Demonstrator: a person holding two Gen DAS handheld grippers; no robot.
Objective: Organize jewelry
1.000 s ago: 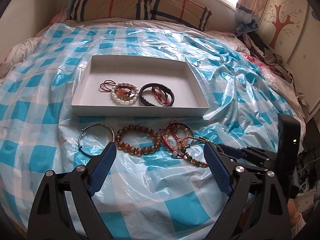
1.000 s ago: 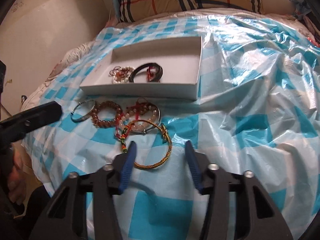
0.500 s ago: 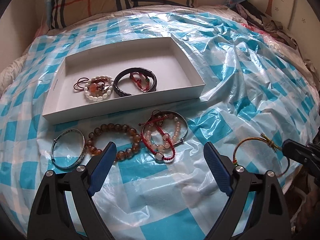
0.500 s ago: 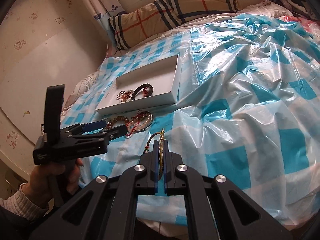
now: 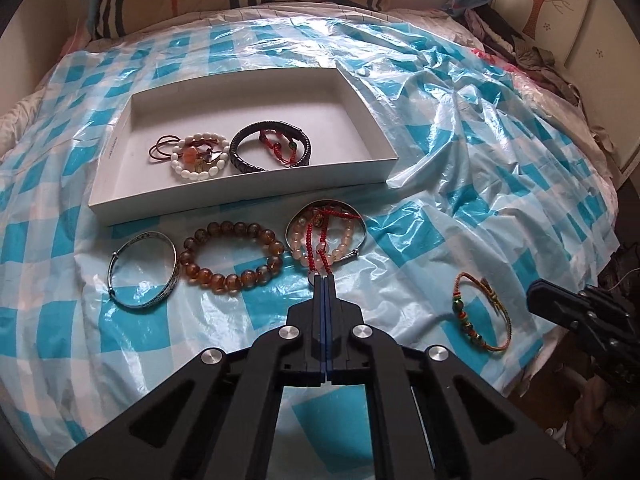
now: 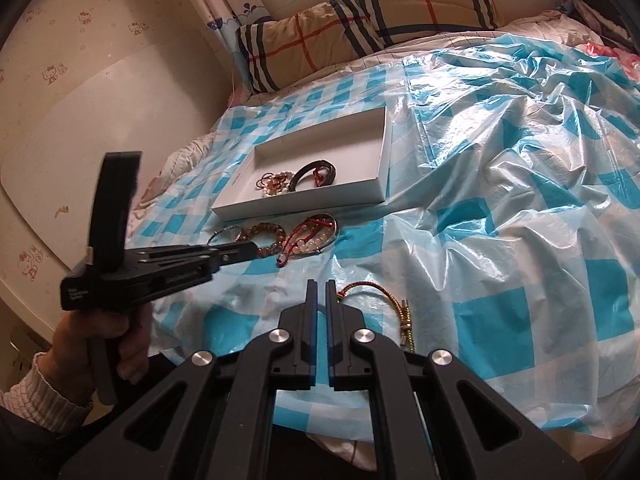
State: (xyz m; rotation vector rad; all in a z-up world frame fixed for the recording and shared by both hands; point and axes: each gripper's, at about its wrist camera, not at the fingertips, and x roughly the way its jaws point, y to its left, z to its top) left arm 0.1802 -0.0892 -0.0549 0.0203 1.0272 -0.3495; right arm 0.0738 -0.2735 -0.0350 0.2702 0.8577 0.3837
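Since half a second ago the left gripper (image 5: 324, 277) has closed on the red cord bracelet (image 5: 320, 240). The right gripper (image 6: 319, 286), almost closed, holds nothing; the woven bracelet (image 5: 482, 312) lies loose. Two bracelets are in the white box (image 5: 240, 196); five remain outside.

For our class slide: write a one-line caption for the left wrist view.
Left claw shut on red cord bracelet beside amber bead bracelet, below white tray.
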